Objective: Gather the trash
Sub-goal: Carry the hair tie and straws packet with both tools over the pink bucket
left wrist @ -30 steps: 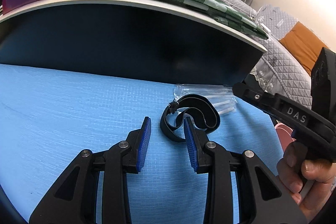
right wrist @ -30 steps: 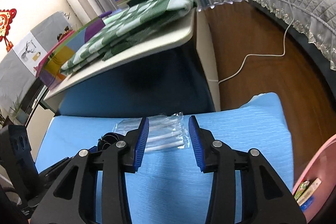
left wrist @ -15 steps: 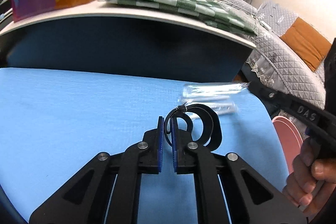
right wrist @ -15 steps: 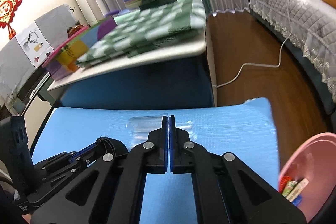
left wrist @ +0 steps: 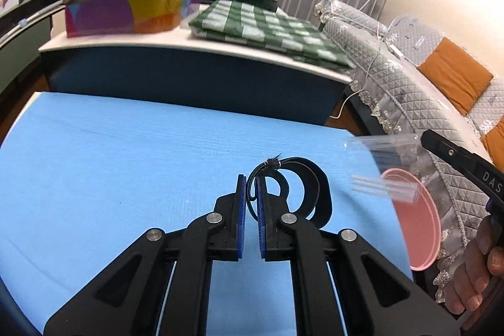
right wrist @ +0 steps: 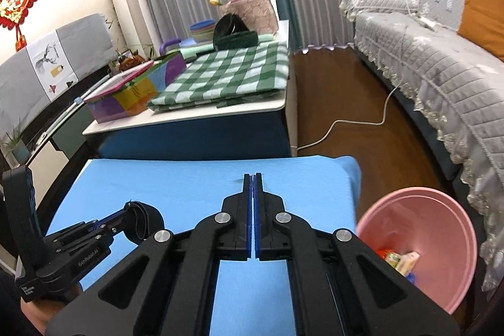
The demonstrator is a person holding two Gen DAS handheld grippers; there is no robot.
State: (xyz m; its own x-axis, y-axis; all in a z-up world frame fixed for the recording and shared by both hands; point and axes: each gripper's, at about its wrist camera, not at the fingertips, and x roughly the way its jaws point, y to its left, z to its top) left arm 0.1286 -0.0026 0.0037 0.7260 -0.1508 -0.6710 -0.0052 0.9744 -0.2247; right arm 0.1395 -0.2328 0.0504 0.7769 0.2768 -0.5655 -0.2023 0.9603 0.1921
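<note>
Room: blue mat (left wrist: pixel 126 178) before my fingers, grey sofa (right wrist: pixel 441 68) beyond | left gripper (left wrist: pixel 249 194) pinching black strap (left wrist: pixel 315 194) | right gripper (right wrist: pixel 253 194) clamping clear packet (left wrist: pixel 387 166) over pink bin (right wrist: pixel 419 241)

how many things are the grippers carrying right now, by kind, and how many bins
black strap, in the left gripper: 1
clear packet, hanging from the right gripper: 1
pink bin: 1
total: 3
</note>
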